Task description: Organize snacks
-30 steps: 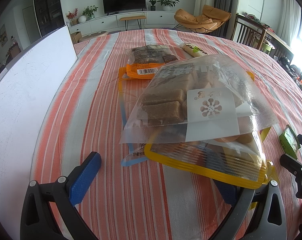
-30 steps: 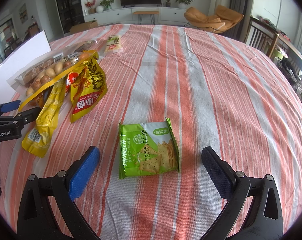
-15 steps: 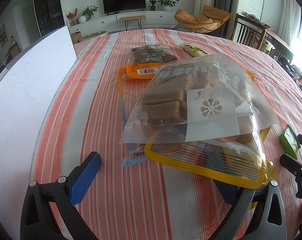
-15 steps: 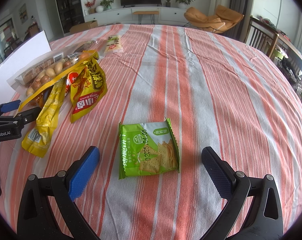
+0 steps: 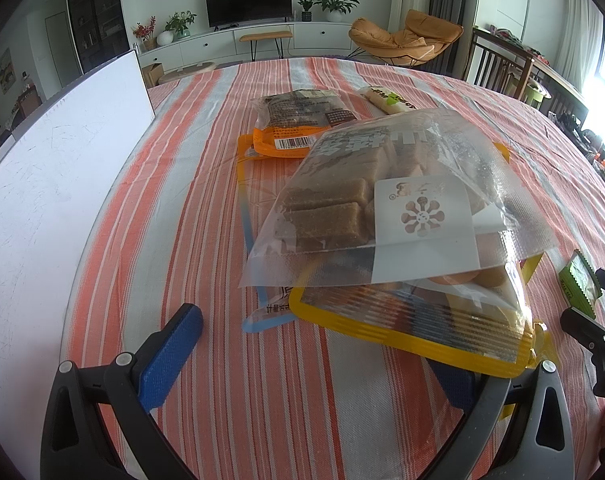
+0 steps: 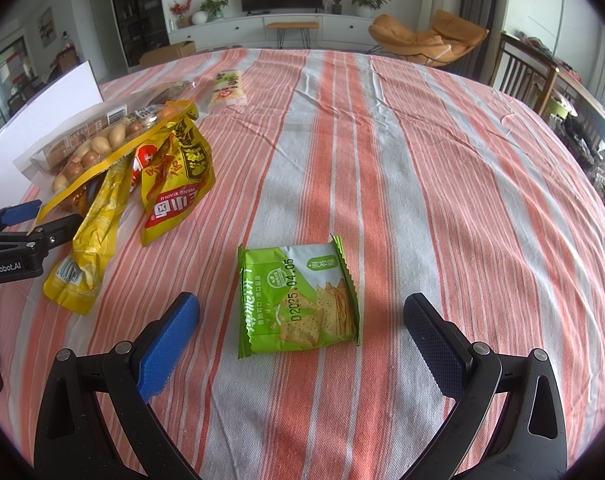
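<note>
I have the right tongs (image 6: 302, 340) spread wide and held low over the surface (image 6: 442, 152), with the green cracker packet (image 6: 298, 300) lying flat on the striped cloth just ahead, centred between the 2 blue pads. Nothing is touching it yet.

I judge this packet to be light and thin, with a slick foil-like film and brittle crackers inside. A hard squeeze across the middle could crack them, and the film may slide between the pads. I would take it by its left and right crimped edges, closing gently, or tilt the tongs down to catch 1 side seam, since it lies flat and offers little height to pinch.

My left tongs (image 5: 326, 352) are also spread, empty, hovering near the surface in front of the snack pile. The pile holds a clear bag of brown bars (image 5: 382, 196) lying on top of a yellow-edged bag (image 5: 414, 324), soft and bulky, with an orange-edged packet (image 5: 298, 120) behind them. The right-hand pad of the left tongs is partly hidden under the yellow-edged bag's corner; I cannot tell whether it touches it. The white board (image 5: 54, 184) stands along the left edge.
</note>
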The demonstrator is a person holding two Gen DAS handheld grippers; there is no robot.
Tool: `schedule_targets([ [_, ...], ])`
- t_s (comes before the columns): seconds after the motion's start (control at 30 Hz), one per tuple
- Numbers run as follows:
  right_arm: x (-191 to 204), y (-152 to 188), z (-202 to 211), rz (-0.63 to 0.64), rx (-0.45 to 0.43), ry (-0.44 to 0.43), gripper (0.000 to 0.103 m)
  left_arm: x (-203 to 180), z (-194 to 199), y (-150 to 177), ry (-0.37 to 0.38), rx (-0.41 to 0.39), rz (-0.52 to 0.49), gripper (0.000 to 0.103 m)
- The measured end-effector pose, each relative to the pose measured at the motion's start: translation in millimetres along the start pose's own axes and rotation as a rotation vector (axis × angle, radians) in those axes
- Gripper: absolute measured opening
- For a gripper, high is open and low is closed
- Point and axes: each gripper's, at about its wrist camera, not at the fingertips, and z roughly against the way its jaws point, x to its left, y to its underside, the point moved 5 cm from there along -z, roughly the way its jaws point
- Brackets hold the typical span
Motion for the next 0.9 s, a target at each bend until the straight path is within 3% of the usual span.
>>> schedule_targets([
  [0.47,-0.2,-0.2,-0.2,0.000,0.000,-0.001,0.103,0.0,1.2,-4.6,-0.004,0.001,0.007,0.103],
  [0.5,0.0,0.1,0.0,0.000,0.000,-0.001,0.103,0.3,2.9,-4.1,0.002,0.016,-0.008,0.103],
  [0.63,-0.2,-0.1,0.0,0.000,0.000,-0.001,0.103,4.9,25.2,19.1,0.067,0.224,-0.073,0.103],
  [0.67,-0.3,-0.2,-0.1,0.000,0.000,-0.001,0.103,7.4,33.4,25.1,0.099,0.242,-0.072,0.103],
  [0.77,-0.2,-0.3,-0.2,0.000,0.000,-0.001,0.103,21.2,72.1,25.2,0.184,0.187,-0.052,0.103],
  [0.9,-0.2,0.0,0.1,0.000,0.000,-0.001,0.103,24.0,100.2,-33.6,0.273,0.041,-0.045,0.103],
])
